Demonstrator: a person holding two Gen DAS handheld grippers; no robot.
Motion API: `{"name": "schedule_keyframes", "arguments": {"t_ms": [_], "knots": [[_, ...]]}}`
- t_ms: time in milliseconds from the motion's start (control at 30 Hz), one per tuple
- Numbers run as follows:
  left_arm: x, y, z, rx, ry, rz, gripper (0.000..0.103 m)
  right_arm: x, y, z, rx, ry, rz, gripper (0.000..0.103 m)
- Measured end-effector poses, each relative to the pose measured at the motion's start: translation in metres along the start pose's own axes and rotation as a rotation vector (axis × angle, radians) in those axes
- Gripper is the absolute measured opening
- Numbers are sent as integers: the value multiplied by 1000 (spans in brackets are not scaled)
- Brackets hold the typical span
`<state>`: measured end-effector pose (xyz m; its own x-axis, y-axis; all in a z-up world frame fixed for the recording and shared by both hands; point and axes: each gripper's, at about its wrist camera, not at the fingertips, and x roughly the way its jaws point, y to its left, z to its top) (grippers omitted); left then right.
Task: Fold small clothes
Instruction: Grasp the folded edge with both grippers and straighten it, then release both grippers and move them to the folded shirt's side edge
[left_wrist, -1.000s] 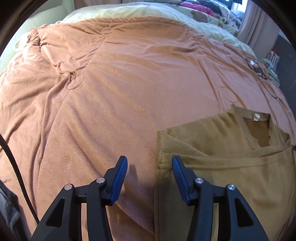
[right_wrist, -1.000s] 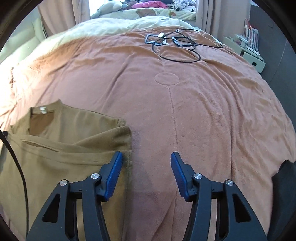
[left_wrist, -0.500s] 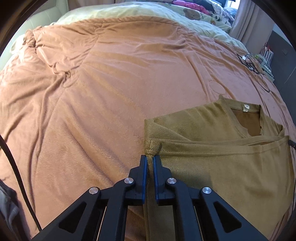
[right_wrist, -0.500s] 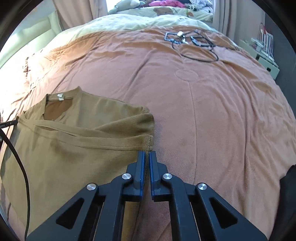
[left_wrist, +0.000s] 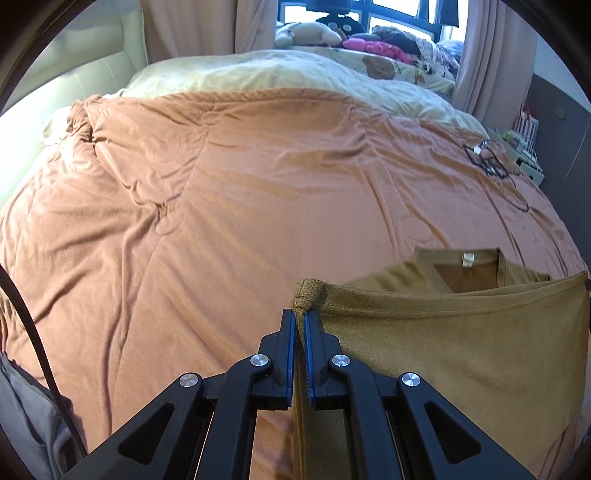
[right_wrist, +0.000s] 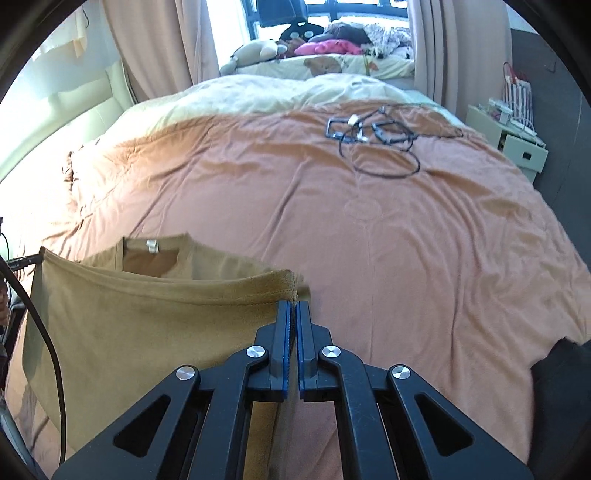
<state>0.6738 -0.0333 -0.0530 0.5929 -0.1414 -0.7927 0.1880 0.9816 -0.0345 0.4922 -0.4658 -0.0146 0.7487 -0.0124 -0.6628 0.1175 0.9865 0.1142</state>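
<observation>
Over the near edge of the bed: two grippers, each clamped on one corner of the same lifted hem.
Left gripper (left_wrist: 300, 314): jaws pressed together on the left hem corner of the brown shirt (left_wrist: 443, 339); a small bunch of cloth pokes out past the tips.
Left gripper pose: angled downward and forward, black frame filling the bottom of the left wrist view, blue pads (left_wrist: 291, 343) nearly touching.
Right gripper (right_wrist: 291, 304): jaws pressed together on the right hem corner of the same shirt.
Right gripper pose: angled downward too, somewhat flatter, pads parallel with only a thin slit between.
Hem: stretched between the two grippers, sagging slightly in the middle, raised off the bedding.
Shirt: collar end with its white label (left_wrist: 468, 259) lying on the orange blanket (left_wrist: 240, 221), beyond the raised hem; front panel hanging down from the grip.
Blanket: rumpled at the left, spread across most of the bed.
Cream duvet (left_wrist: 295, 74): beyond the blanket, toward the window.
Black cables (right_wrist: 373, 140): coiled on the blanket, well apart from the shirt, at the far right.
Soft toys (right_wrist: 258, 50): heaped by the window.
</observation>
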Motion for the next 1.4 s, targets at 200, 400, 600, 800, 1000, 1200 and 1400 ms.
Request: {"name": "schedule_keyframes", "arguments": {"t_ms": [200, 400, 600, 800, 1000, 1200, 1400], "knots": [[12, 0, 35, -22, -28, 4, 5, 1, -2, 23, 16, -43, -34, 0], [54, 1, 57, -21, 12, 26, 5, 39, 3, 42, 10, -13, -44, 0], [97, 2, 56, -19, 64, 44, 6, 84, 5, 52, 10, 35, -75, 0], [111, 7, 48, -18, 103, 64, 15, 115, 7, 59, 53, 85, -152, 6], [87, 9, 34, -9, 101, 25, 43, 93, 11, 51, 59, 35, -130, 58], [64, 12, 4, -37, 147, -31, 45, 67, 19, 27, 40, 73, -102, 58], [37, 12, -39, -55, 203, -70, 45, 42, 24, -5, 61, 169, -75, 58]]}}
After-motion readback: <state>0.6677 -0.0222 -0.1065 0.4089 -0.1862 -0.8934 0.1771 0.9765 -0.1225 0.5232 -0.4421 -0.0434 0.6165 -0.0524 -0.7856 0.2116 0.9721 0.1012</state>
